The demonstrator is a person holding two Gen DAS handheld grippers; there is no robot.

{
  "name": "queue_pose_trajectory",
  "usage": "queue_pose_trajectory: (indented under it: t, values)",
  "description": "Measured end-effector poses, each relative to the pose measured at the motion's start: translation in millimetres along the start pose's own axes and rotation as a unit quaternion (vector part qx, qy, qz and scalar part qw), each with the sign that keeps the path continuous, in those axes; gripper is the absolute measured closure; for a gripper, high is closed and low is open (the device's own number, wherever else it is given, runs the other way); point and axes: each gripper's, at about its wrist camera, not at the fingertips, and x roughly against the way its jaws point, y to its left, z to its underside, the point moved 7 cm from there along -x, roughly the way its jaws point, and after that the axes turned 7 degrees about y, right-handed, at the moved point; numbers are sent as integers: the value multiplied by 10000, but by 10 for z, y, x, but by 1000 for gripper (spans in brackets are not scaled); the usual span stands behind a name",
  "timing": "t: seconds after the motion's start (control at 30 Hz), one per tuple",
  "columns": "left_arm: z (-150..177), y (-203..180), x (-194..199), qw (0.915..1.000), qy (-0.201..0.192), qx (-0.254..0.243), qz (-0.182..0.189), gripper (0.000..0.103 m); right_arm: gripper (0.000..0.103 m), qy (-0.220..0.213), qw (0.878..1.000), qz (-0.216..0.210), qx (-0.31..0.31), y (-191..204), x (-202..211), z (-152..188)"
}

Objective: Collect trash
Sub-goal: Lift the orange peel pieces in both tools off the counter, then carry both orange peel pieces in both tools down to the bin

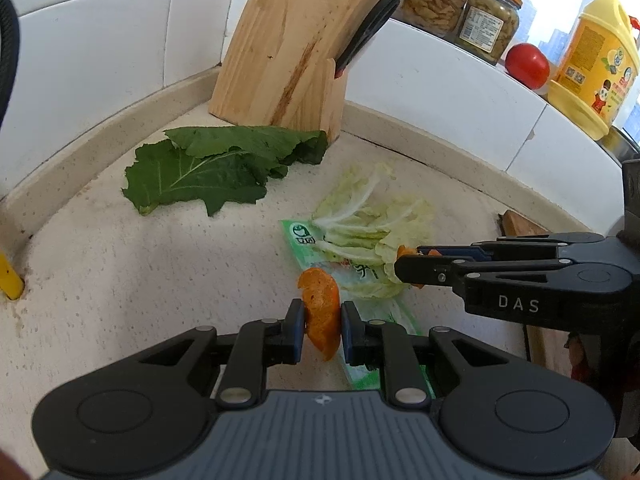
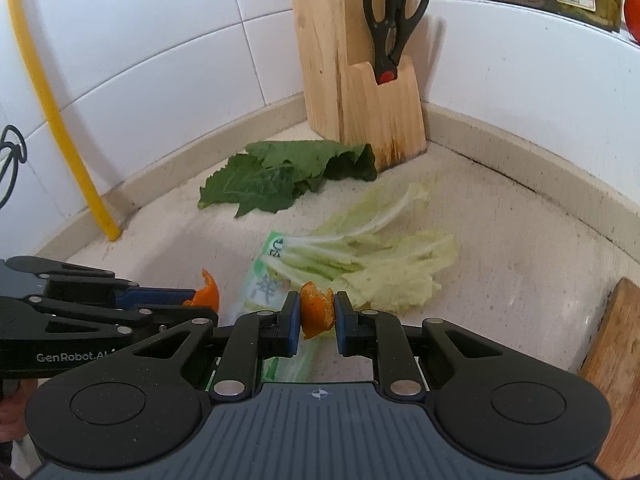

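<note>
You have two scraps in hand: your left gripper point(image 1: 321, 322) is clamped on one piece of orange peel point(image 1: 320, 312), and your right gripper point(image 2: 317, 317) is clamped on a second, smaller peel point(image 2: 317, 309), both held just above the table point(image 1: 140, 280). Left lying there are the dark green leaves point(image 1: 208, 172) by the knife block point(image 1: 288, 52), the pale cabbage leaves point(image 1: 372, 228) and the green plastic wrapper point(image 1: 308, 240) under them. No bin shows, so nothing looks deposited yet.
</note>
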Motion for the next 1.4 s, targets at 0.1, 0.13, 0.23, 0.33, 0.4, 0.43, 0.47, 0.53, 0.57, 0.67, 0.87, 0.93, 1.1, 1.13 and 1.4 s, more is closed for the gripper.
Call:
queue_pose_trajectory:
  t: [0.1, 0.13, 0.23, 0.33, 0.4, 0.43, 0.47, 0.53, 0.57, 0.67, 0.87, 0.93, 1.1, 1.13, 1.4]
  values:
    - [-56, -22, -27, 10000, -15, -41, 14, 84, 80, 25, 10000, 15, -2, -14, -30, -8]
    - [-76, -38, -27, 10000, -32, -71, 31, 84, 80, 29, 10000, 20, 1, -16, -34, -7]
    - [-126, -80, -7, 9998, -96, -136, 65, 84, 80, 15, 10000, 3, -10, -20, -21, -13]
    - [-158, -96, -4, 9998, -112, -140, 72, 84, 80, -32, 10000, -5, -14, -23, 19, -29]
    - [-165, -107, -2, 9998, -108, -147, 65, 84, 80, -55, 10000, -26, -59, -32, 46, -33]
    - [-161, -113, 9, 9998, -105, -157, 64, 84, 80, -60, 9999, -49, -82, -31, 65, -29]
    - [-156, -117, 21, 9998, -106, -167, 55, 84, 80, -65, 9999, -63, -91, -24, 84, -25]
    - [-135, -125, 69, 9998, -117, -181, 26, 84, 80, -72, 9999, -98, -99, -2, 123, -8]
    - [-119, -123, 106, 9998, -128, -179, 10, 84, 80, -71, 9998, -135, -111, 18, 139, 4]
    - [-47, -96, 225, 9997, -171, -126, -75, 84, 80, -47, 9995, -311, -55, 161, 208, 64]
    - [308, 97, 663, 9988, -245, 150, -401, 84, 80, 57, 9940, -1054, 292, 699, 337, 191]
    - [506, 207, 884, 9976, -281, 284, -567, 84, 80, 191, 9895, -1368, 428, 960, 342, 281]
    - [1043, 509, 1376, 9918, -272, 769, -985, 84, 80, 476, 9740, -2023, 907, 1687, 361, 505]
    - [1169, 586, 1468, 9896, -244, 899, -1093, 84, 80, 521, 9707, -2134, 972, 1821, 356, 542]
    - [2141, 1168, 2089, 9661, -132, 1852, -1793, 84, 80, 1108, 9411, -2827, 1489, 2921, 178, 923]
